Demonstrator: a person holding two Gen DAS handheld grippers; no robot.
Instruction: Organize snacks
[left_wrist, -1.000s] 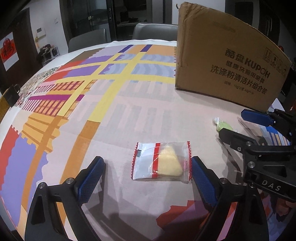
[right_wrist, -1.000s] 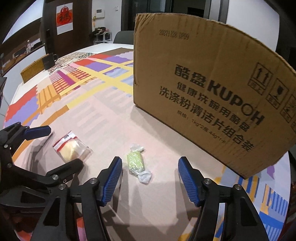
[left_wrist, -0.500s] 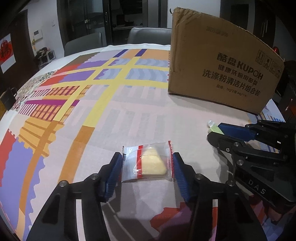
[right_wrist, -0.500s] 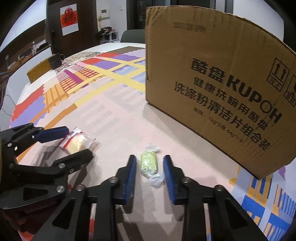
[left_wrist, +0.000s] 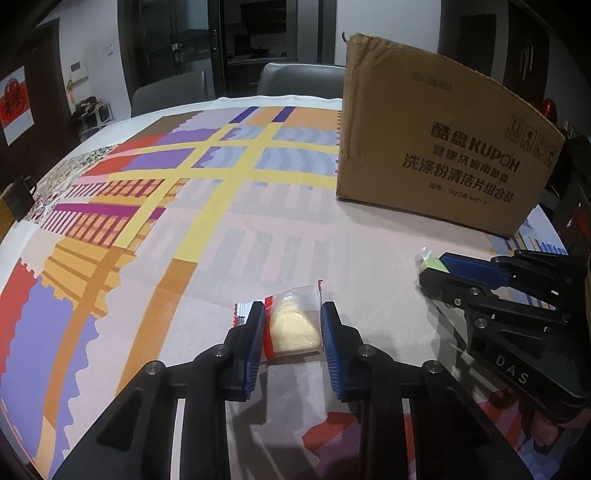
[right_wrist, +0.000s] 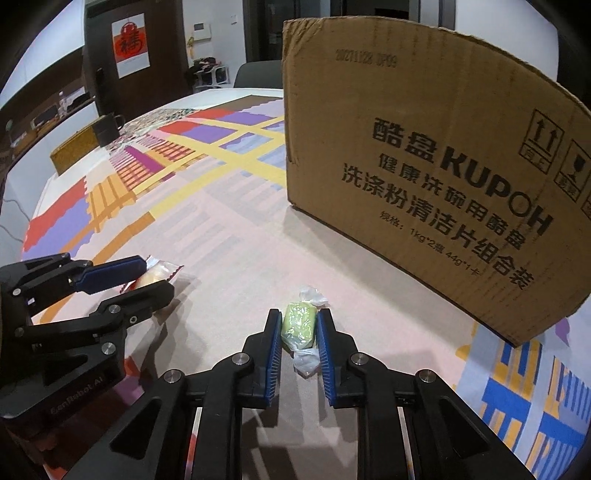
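L gripper (left_wrist: 291, 325) is clamped on the yellow snack (left_wrist: 293, 326), pack crumpled between blue pads; its jaws have just been closing. R gripper (right_wrist: 298, 325) is pinched on the green candy (right_wrist: 299, 325). Both snacks are held low at the tablecloth (left_wrist: 229, 236), near the box (right_wrist: 424, 166).

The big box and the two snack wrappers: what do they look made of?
Box: brown corrugated cardboard, matte, printed black, with a torn, frayed top edge. Yellow snack's wrapper: thin clear plastic film with red stripes, glossy and crinkled. Green candy's wrapper: clear, shiny film, probably plastic, bunched at both ends.
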